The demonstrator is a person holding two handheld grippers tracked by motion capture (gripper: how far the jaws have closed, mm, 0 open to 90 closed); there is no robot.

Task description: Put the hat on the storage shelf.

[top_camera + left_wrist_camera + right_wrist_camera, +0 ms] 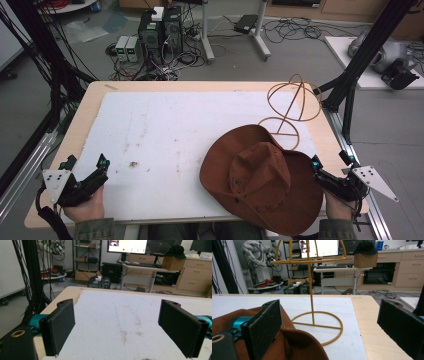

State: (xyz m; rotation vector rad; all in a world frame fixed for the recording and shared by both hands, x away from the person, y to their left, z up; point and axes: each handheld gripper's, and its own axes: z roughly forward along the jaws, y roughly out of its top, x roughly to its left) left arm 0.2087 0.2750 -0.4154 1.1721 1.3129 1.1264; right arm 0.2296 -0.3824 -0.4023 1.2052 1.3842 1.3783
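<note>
Your left gripper holds its two black, foam-faced jaws wide apart, with nothing between them, above a white foam sheet marked with brownish stains and a faint blue line running away from you. The sheet covers a pale wooden tabletop, whose bare edge shows at the left. Teal plastic fittings sit behind each jaw. Beyond the table, two small grey computer boxes stand on the floor near an open cardboard box. A lit monitor sits on a desk at the back, beside light wooden drawers. Black cables hang at the left.
</note>
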